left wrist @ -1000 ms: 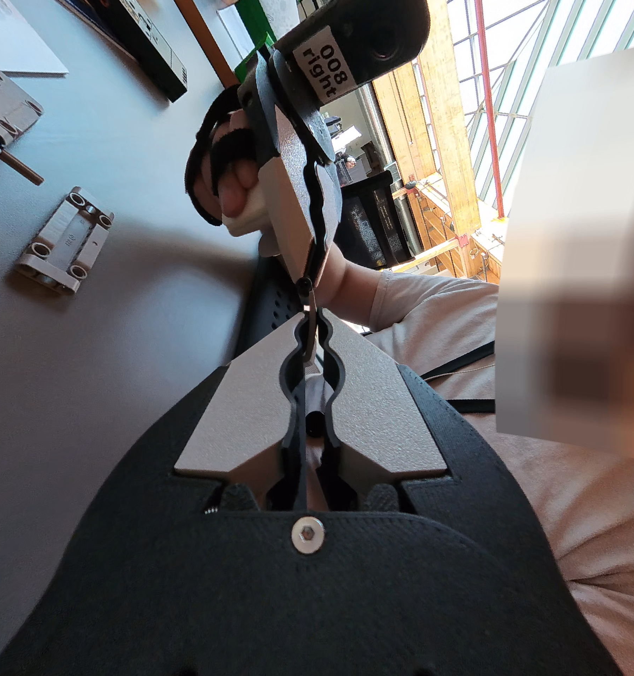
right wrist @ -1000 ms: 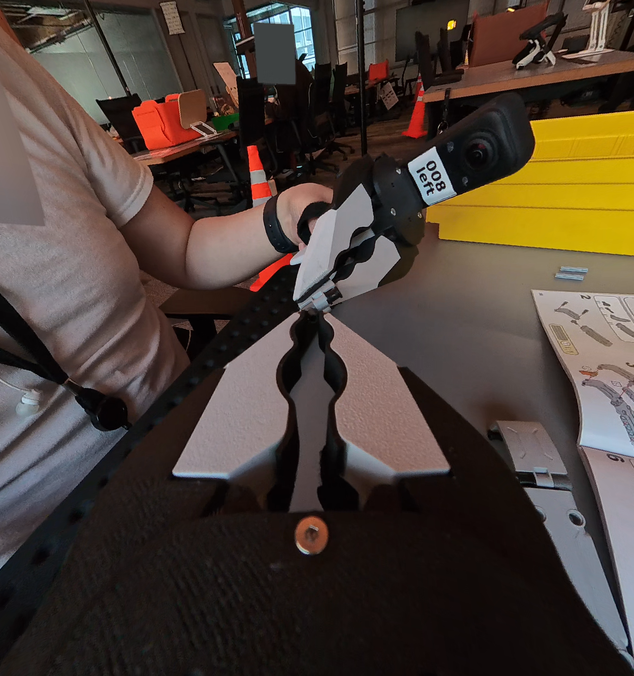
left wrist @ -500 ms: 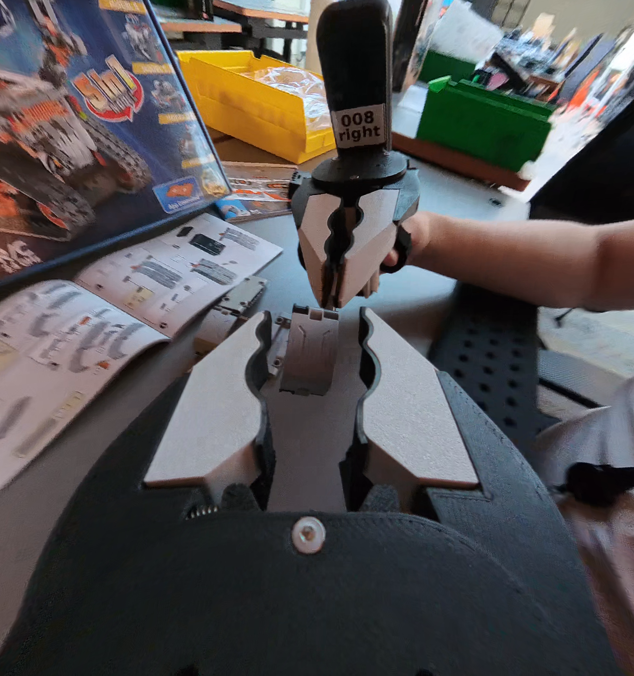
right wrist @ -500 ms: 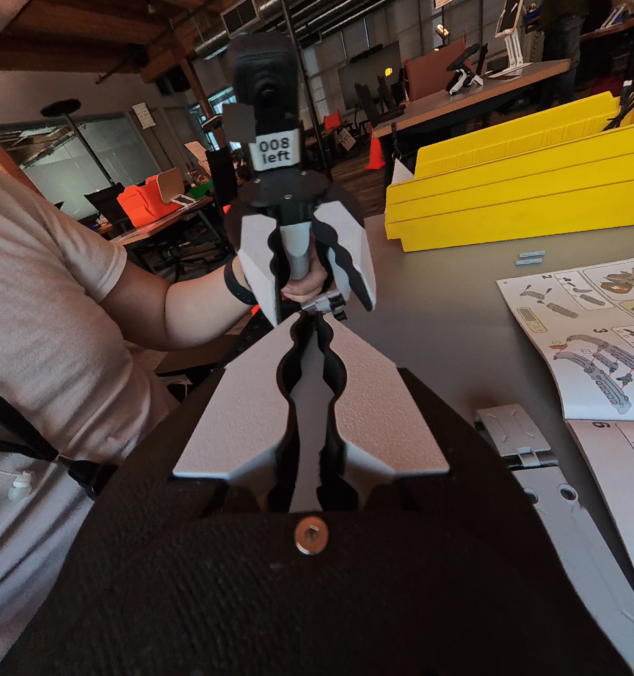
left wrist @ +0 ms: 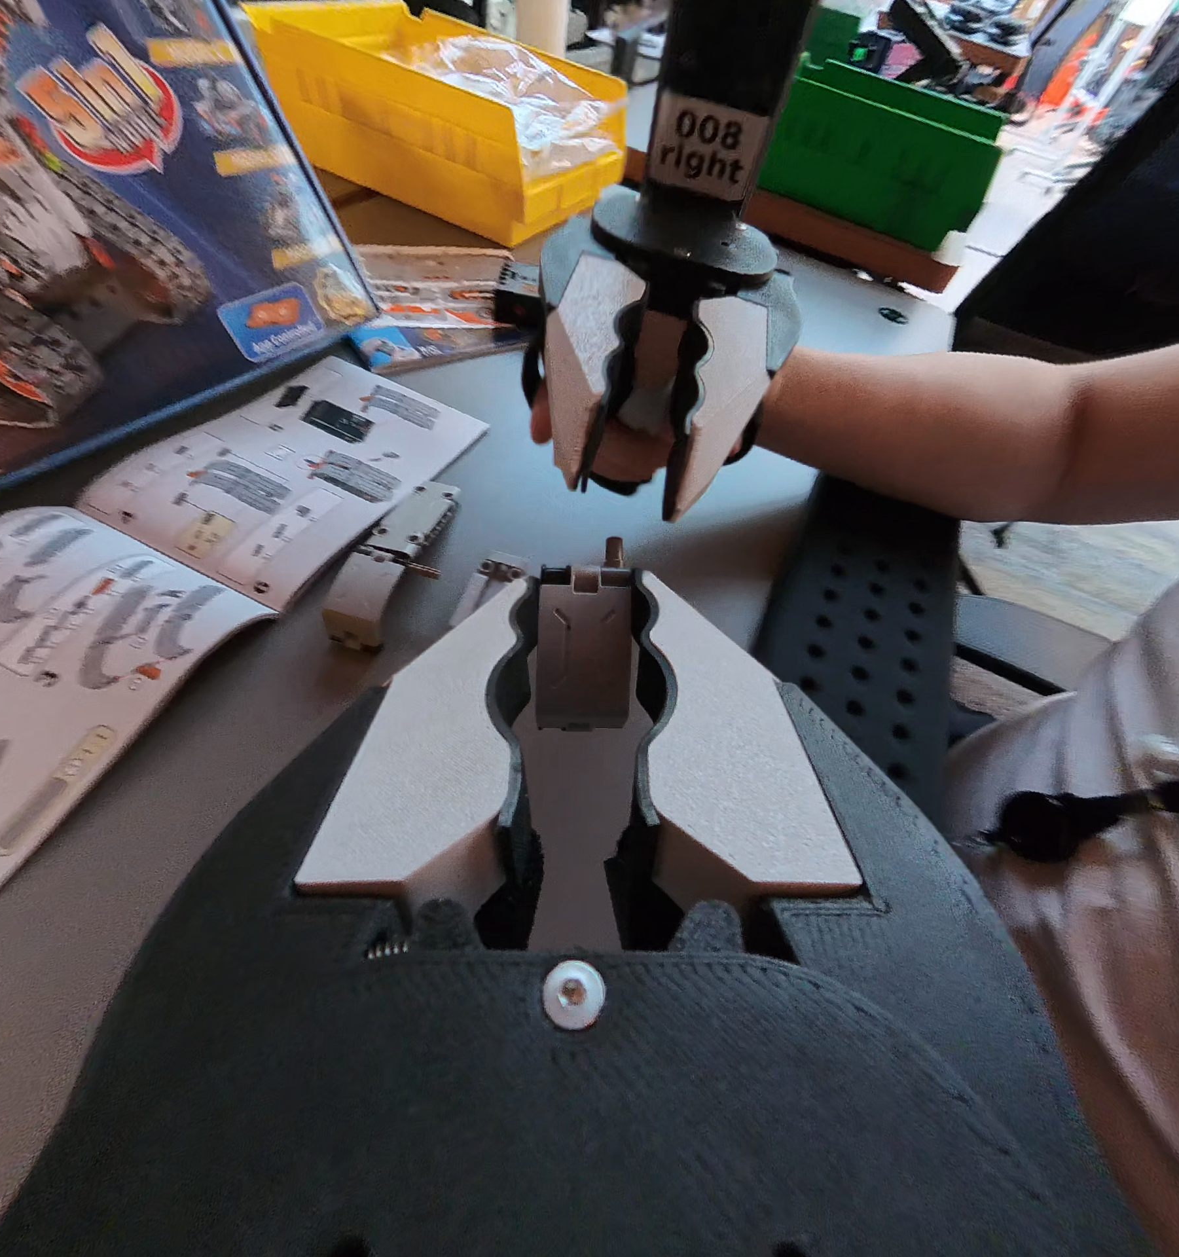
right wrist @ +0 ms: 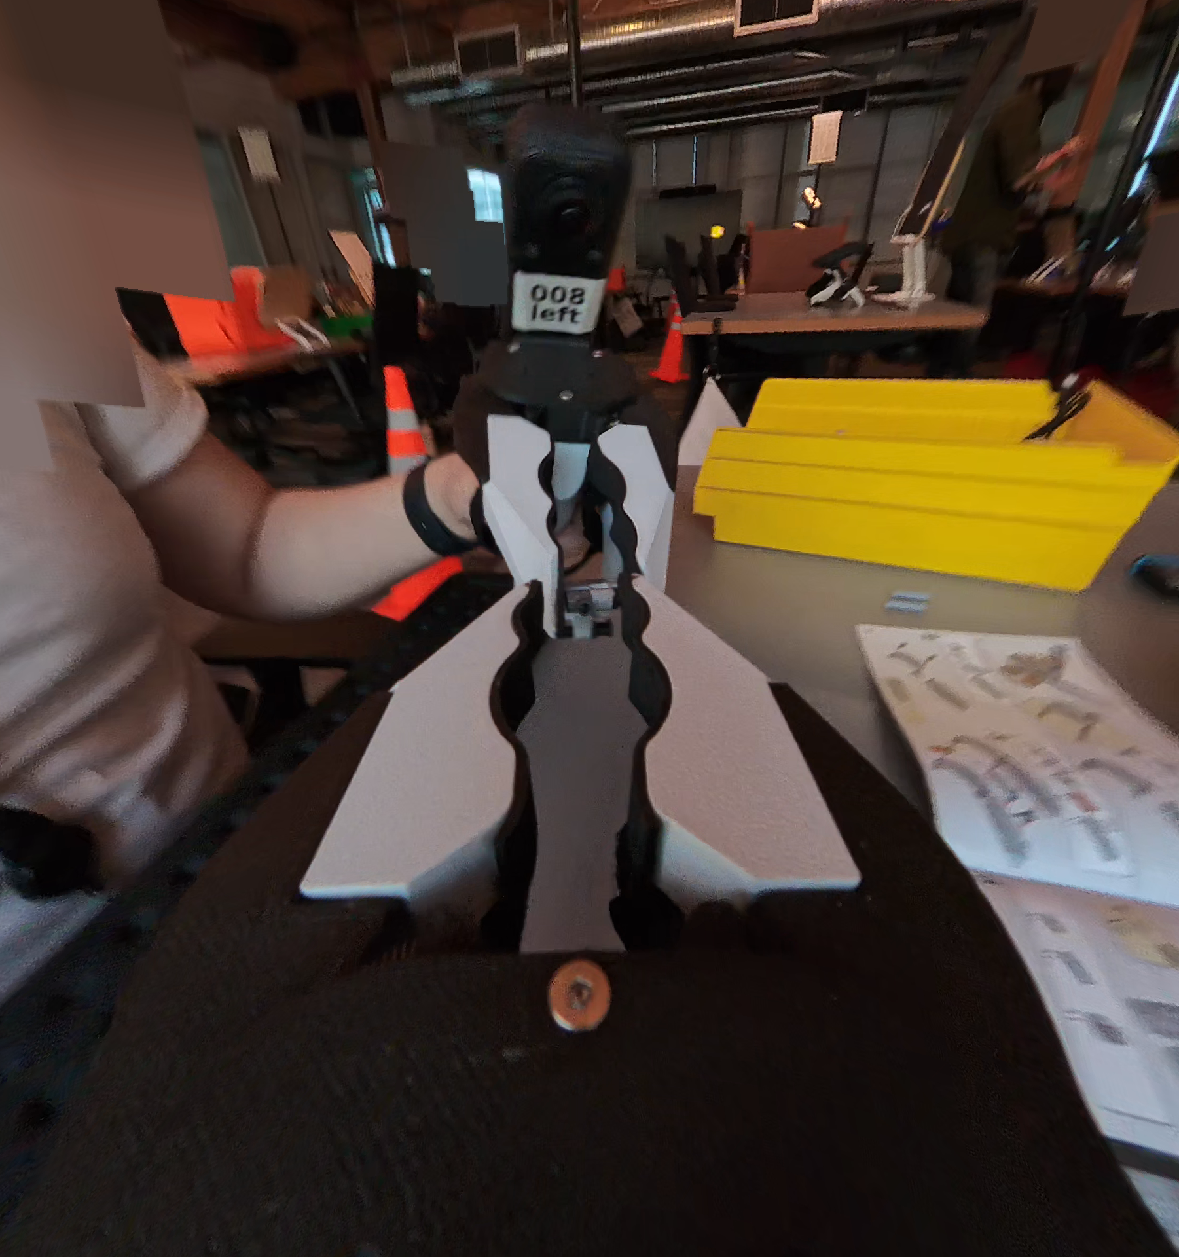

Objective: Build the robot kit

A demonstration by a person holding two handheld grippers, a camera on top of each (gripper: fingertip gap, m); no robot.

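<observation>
My left gripper (left wrist: pixel 583 588) is shut on a grey panel piece (left wrist: pixel 583 660), gripped by its sides between the fingertips above the dark table (left wrist: pixel 199 748). A short pin (left wrist: pixel 613 549) sticks out of the piece's far end. My right gripper (right wrist: pixel 583 592) is open and empty. It faces the left one tip to tip, with the far end of the grey piece (right wrist: pixel 590 607) between or just before its fingertips. In the left wrist view the right gripper (left wrist: pixel 631 500) hangs just above and beyond the pin, jaws apart.
An open instruction booklet (left wrist: pixel 233 490) and a blue toy box (left wrist: pixel 97 204) lie to the left. Loose grey parts (left wrist: pixel 396 564) sit beside the booklet. Yellow bins (right wrist: pixel 913 490) and a green bin (left wrist: pixel 879 149) stand behind. A black perforated chair (left wrist: pixel 865 646) is at the table edge. The grippers are tip to tip, or close to it.
The left gripper swung round to face the table and closed on the grey panel piece. The right gripper, shut before, has opened and drawn back a little from the piece's end.
</observation>
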